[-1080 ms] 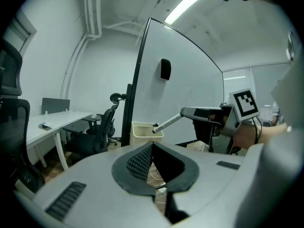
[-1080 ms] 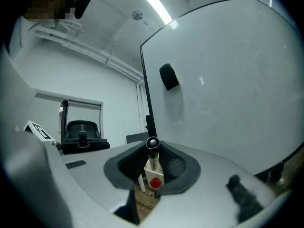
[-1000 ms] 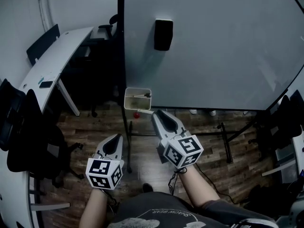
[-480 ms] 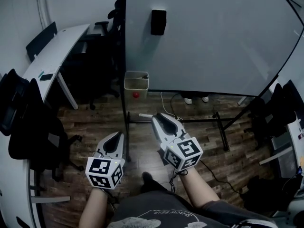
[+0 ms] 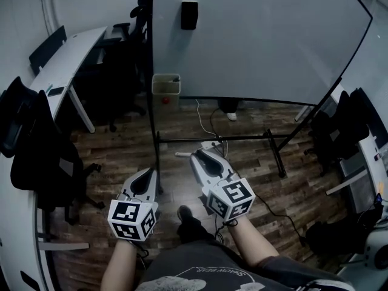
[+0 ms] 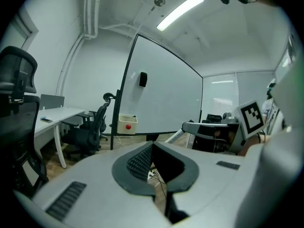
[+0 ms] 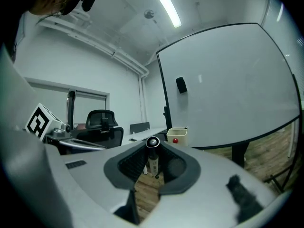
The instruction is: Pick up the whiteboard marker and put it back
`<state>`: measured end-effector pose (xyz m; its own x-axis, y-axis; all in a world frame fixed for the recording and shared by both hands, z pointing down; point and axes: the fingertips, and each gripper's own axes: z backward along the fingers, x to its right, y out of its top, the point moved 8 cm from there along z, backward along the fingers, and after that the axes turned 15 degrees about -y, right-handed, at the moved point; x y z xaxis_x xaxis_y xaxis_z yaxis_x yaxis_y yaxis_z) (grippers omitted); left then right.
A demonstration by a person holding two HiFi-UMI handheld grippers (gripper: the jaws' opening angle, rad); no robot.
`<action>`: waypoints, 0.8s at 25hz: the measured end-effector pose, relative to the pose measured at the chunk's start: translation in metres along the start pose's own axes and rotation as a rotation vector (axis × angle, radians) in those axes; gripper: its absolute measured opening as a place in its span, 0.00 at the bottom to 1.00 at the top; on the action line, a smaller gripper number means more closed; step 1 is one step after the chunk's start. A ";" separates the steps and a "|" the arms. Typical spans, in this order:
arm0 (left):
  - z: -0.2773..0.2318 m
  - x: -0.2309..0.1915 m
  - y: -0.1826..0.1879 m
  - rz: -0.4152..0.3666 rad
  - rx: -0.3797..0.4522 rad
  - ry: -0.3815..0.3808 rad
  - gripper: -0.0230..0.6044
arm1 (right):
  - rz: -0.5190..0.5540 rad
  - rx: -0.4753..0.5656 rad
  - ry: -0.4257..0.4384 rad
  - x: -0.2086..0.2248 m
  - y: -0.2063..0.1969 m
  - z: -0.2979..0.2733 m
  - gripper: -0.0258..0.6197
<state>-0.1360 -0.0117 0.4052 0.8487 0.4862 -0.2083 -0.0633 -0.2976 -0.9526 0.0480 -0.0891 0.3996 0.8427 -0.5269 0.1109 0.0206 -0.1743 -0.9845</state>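
Note:
My right gripper (image 5: pixel 202 154) is shut on the white whiteboard marker (image 5: pixel 182 155), which pokes out to the left of the fingertips over the wooden floor. In the right gripper view the marker (image 7: pixel 152 157) stands upright between the pads, its round end toward the camera. My left gripper (image 5: pixel 146 174) is lower left of it, jaws together with nothing between them (image 6: pixel 151 145). The beige marker box (image 5: pixel 166 84) with a red dot hangs on the whiteboard's (image 5: pixel 267 41) left post, well beyond both grippers.
A black eraser (image 5: pixel 189 15) sticks to the whiteboard. The board's stand bar (image 5: pixel 212 139) and a cable (image 5: pixel 209 117) cross the floor ahead. A white desk (image 5: pixel 63 62) and black office chairs (image 5: pixel 36 150) line the left. More chairs stand at the right (image 5: pixel 345 126).
Both grippers have drawn back from the whiteboard. The marker box and eraser now sit farther away and higher in the head view. The marker stays in the right gripper.

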 end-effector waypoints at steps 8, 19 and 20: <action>0.034 0.033 -0.015 0.002 -0.008 -0.032 0.06 | 0.003 -0.013 -0.012 -0.018 -0.012 0.049 0.17; 0.072 0.059 -0.033 0.012 0.006 -0.024 0.06 | 0.001 -0.023 -0.033 -0.037 -0.028 0.097 0.17; 0.075 0.061 -0.034 0.013 0.009 -0.023 0.06 | 0.002 -0.023 -0.033 -0.038 -0.028 0.100 0.17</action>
<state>-0.1215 0.0892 0.4084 0.8354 0.5012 -0.2256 -0.0789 -0.2968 -0.9517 0.0689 0.0188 0.4099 0.8599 -0.4997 0.1040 0.0068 -0.1924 -0.9813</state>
